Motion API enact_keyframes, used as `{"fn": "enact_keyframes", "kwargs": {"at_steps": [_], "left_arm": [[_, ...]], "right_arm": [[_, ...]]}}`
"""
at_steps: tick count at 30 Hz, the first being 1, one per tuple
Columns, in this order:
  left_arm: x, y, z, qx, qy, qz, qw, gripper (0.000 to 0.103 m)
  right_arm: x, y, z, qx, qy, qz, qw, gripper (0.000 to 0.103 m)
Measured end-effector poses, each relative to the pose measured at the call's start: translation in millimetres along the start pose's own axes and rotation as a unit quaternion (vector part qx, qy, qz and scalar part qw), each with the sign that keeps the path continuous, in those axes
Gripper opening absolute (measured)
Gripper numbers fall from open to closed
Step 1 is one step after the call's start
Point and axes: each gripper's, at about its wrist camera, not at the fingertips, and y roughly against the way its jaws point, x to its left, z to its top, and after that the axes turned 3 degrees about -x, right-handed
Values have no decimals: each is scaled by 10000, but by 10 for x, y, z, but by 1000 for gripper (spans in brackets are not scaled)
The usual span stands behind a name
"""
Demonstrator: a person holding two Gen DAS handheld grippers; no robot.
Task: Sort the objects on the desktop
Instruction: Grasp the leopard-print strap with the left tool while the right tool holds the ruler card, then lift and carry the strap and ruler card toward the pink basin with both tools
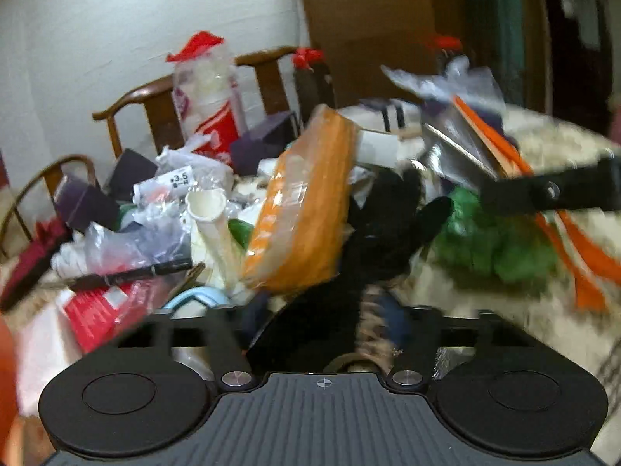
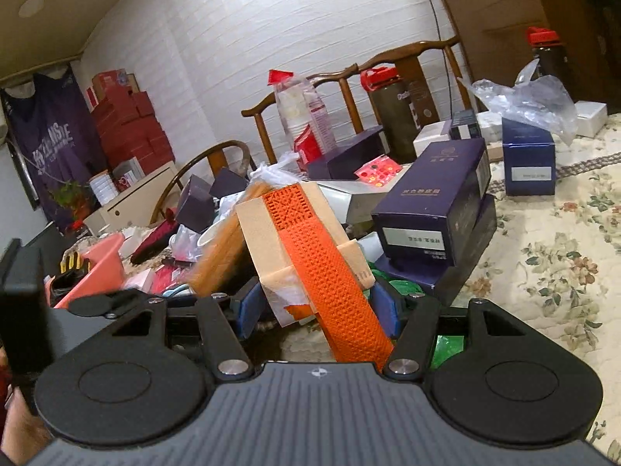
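My right gripper [image 2: 316, 305] is shut on a beige card with an orange textured strap [image 2: 310, 248], held tilted above the cluttered table; it shows blurred at the right of the left wrist view [image 1: 500, 143]. My left gripper [image 1: 322, 310] is shut on a black furry object [image 1: 372, 233], lifted just in front of the camera. An orange packet in clear wrap [image 1: 306, 202] leans beside it, also showing in the right wrist view [image 2: 225, 244].
Dark purple boxes [image 2: 434, 202] are stacked right of centre. A blue box [image 2: 528, 159], plastic bags, a cup sleeve [image 2: 306, 116], dark bottles and wooden chairs [image 2: 392, 62] line the back. A pink bin [image 2: 97, 268] sits left. Green plastic [image 1: 496, 244] lies on the floral tablecloth [image 2: 562, 256].
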Motion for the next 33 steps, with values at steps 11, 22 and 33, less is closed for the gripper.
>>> {"fn": "enact_keyframes", "kwargs": {"at_steps": [11, 22, 33], "left_arm": [[128, 402, -61, -1027, 579, -34, 9930, 15], [205, 754, 15, -2115, 917, -126, 9730, 14], [346, 688, 30, -1131, 759, -915, 9864, 89]], "right_arm": [[11, -12, -11, 7, -23, 41, 10000, 65], [47, -53, -64, -4, 60, -28, 10000, 65], [45, -34, -66, 37, 4, 132, 9999, 65]]}}
